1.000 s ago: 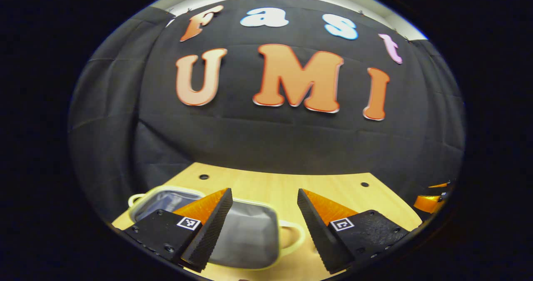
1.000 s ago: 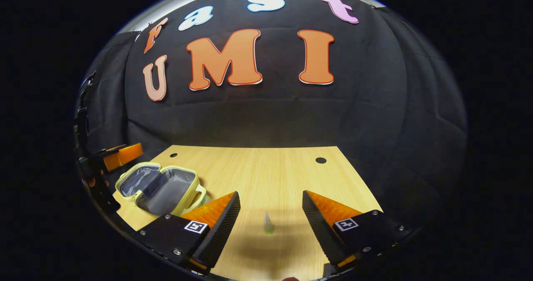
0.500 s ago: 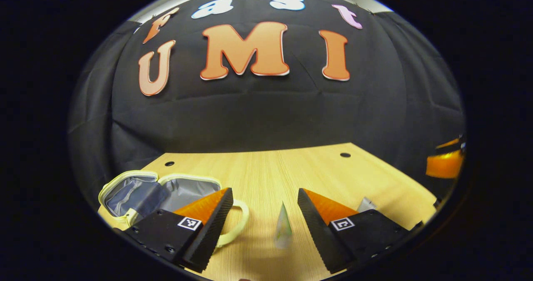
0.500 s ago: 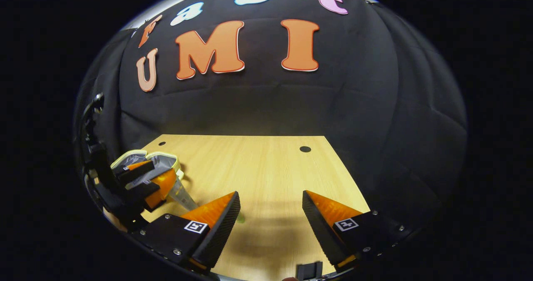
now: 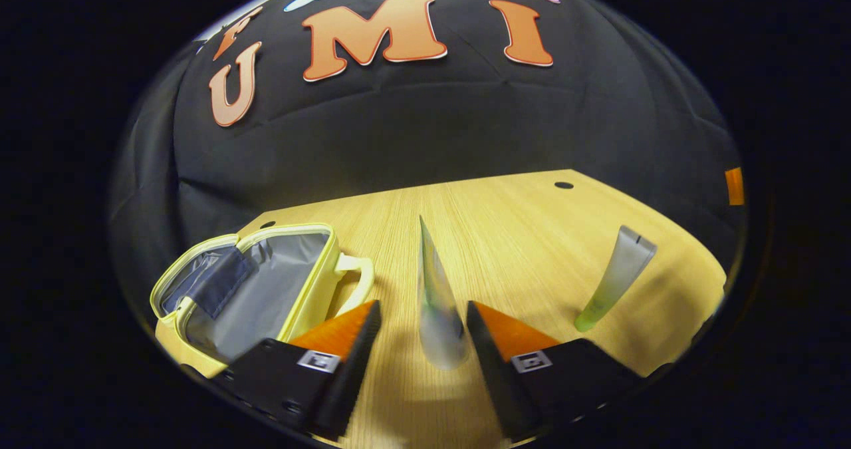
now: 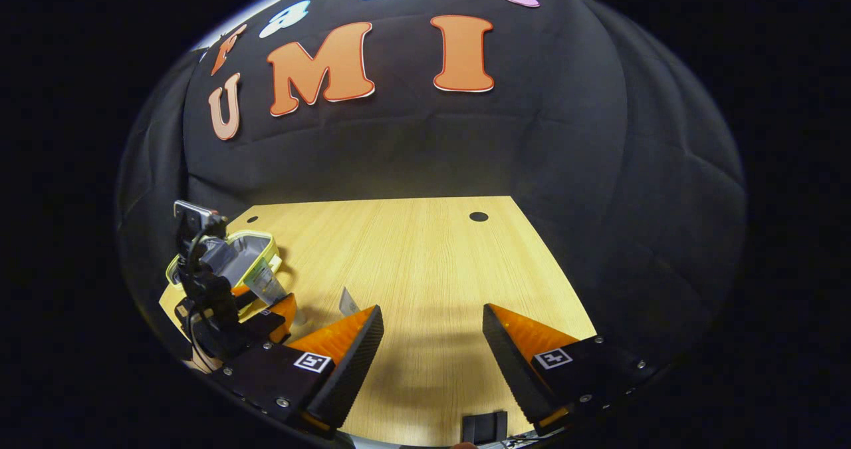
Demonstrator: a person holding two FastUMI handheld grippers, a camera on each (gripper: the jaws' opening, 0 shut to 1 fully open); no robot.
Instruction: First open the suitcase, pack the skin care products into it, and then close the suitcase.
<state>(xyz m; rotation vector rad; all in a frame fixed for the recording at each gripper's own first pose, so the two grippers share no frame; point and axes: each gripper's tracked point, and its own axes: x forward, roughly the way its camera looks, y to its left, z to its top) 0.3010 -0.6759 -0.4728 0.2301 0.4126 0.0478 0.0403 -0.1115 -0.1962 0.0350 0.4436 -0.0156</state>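
Tube (image 5: 435, 296) between left gripper (image 5: 419, 362) jaws, untouched.

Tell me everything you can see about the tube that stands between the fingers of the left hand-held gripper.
The tube looks like frosted, translucent plastic with a greenish tint low down. It stands upright on the wooden table, wide round end down, tapering to a flat crimped edge on top. It sits between the fingers of the left hand-held gripper, right of the open suitcase; whether they touch it is unclear.

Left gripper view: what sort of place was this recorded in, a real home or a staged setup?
Most likely a staged recording booth, not a home: a black cloth wall backs a bare wooden table with drilled holes, holding an open yellow case and two skincare tubes.
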